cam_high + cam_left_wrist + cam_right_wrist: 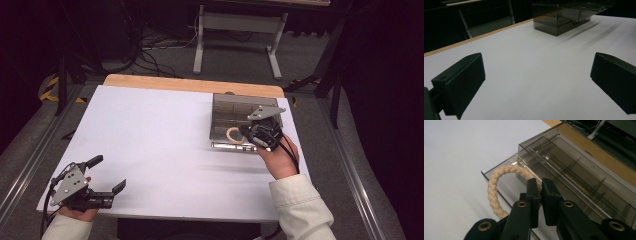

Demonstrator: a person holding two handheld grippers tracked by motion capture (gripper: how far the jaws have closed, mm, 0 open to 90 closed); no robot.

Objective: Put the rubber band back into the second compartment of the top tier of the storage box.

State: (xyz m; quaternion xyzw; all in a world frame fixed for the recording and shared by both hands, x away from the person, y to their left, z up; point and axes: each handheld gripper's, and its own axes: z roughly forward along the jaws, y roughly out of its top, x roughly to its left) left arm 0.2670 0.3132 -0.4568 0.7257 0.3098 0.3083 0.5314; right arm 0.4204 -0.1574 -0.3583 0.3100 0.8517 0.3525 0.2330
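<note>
My right gripper point(539, 195) pinches the rope ring point(495, 187) between its jaws, above the open tray of the smoky plastic box point(579, 173); my left gripper point(107, 175) rests spread wide, well apart

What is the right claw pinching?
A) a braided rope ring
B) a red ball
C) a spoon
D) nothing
A: the right claw is shut on the cream braided rope ring, held over the open drawer of the smoky clear box.

A white-topped table point(150, 135) with a wooden far edge; a smoky clear box point(225, 107) stands on it.
</note>
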